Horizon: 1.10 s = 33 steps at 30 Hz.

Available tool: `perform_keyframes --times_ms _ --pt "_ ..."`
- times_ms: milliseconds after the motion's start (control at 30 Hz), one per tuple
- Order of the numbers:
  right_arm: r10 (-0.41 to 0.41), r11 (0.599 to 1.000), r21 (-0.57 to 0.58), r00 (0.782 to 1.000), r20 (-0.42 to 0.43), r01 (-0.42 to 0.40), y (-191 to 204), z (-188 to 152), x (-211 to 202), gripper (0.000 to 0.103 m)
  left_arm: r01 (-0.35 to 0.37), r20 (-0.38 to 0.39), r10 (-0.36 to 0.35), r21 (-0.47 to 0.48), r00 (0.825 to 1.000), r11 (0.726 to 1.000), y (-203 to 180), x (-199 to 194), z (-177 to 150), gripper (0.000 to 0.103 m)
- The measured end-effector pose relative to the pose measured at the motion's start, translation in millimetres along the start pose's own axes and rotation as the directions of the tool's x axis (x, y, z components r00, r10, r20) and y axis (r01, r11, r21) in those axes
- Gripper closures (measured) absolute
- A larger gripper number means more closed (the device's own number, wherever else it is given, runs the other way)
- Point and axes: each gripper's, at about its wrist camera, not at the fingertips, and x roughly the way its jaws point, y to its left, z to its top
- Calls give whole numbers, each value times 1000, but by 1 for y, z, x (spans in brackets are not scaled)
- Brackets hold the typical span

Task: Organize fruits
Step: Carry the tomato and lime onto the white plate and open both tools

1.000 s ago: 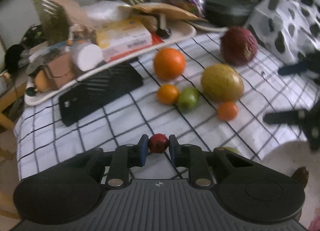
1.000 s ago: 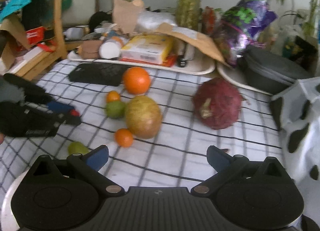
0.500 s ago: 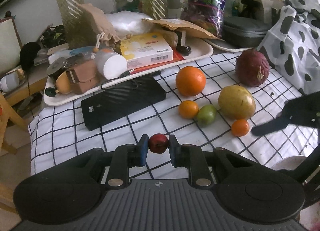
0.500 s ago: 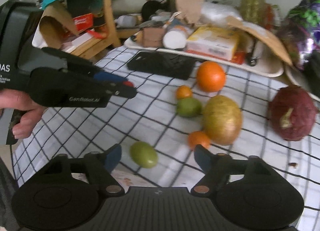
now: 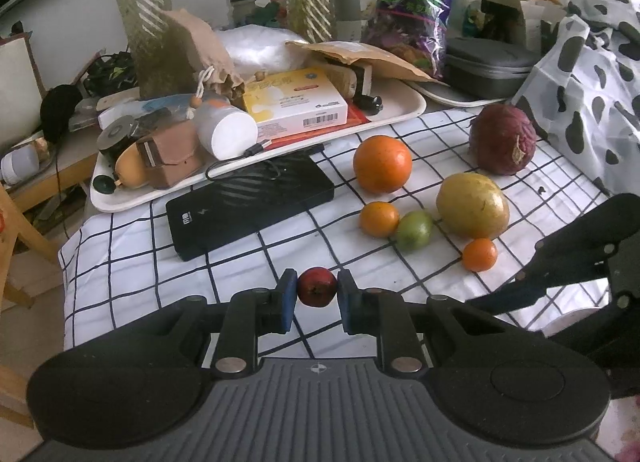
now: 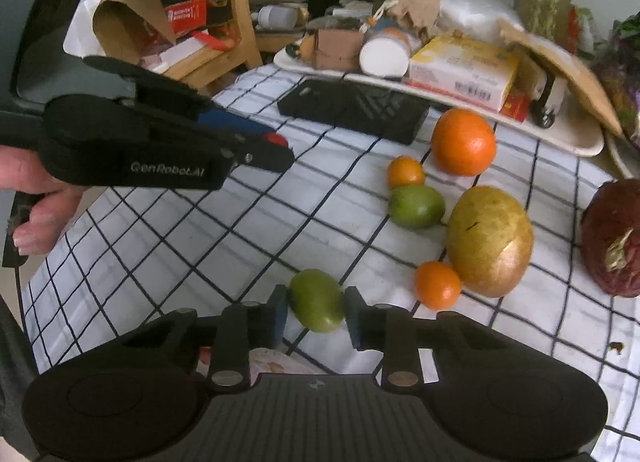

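The left gripper [image 5: 317, 294] is clamped on a small red fruit [image 5: 317, 286], held clear above the checked cloth of the table [image 5: 132, 262]. The right gripper [image 6: 316, 312] has its pads against the two sides of a green fruit [image 6: 318, 305] that sits near the table's front edge, just beside a pale plate [image 6: 276, 360] showing beneath the fingers. The rest of the fruit lies in a loose cluster further in: a large orange [image 6: 463, 142], a small orange [image 6: 405, 172], a second green fruit [image 6: 416, 206], a yellow-green mango [image 6: 490, 241], a tiny orange [image 6: 437, 285] touching it, and a dark red fruit [image 6: 612, 238] off to the right. The step in hand looks to be lifting the green fruit, probably to carry it to the plate, though where the fruits belong cannot be told for sure. To do it well, the grip should stay across the widest part of the fruit, since its smooth rounded skin could squirt out of pads set too near one end. A straight lift before any sideways travel would keep it from rolling. The left gripper should keep its red fruit level and stay out of the right one's path, as the two stand near each other.
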Motion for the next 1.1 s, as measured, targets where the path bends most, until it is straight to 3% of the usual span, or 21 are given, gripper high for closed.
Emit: perform_keyframes --times_ms 300,533,767,967,1000,1067,1100 --pt "-92 995 51 990 104 87 -12 -2 -40 74 35 41 -35 14 999 999 -17 -17 1 82" --pt "-83 995 69 987 140 74 -9 -16 -70 74 62 64 -63 19 996 998 -35 -34 -6 82" --pt "-43 998 58 994 101 37 9 -36 -82 74 80 70 -82 29 994 996 -54 -51 -18 82" --pt "-61 997 50 997 37 59 17 -51 -79 73 104 68 -105 12 992 994 -63 -60 -26 82" --pt "-64 997 47 997 30 63 17 -53 -78 69 110 65 -110 8 992 994 -64 -61 -27 82" --pt "-74 996 44 997 34 72 18 -55 -80 43 121 60 -120 -2 991 993 -66 -62 -30 82" --pt "-78 996 42 996 47 77 18 -56 -84 38 126 59 -125 -7 990 992 -67 -63 -31 82"
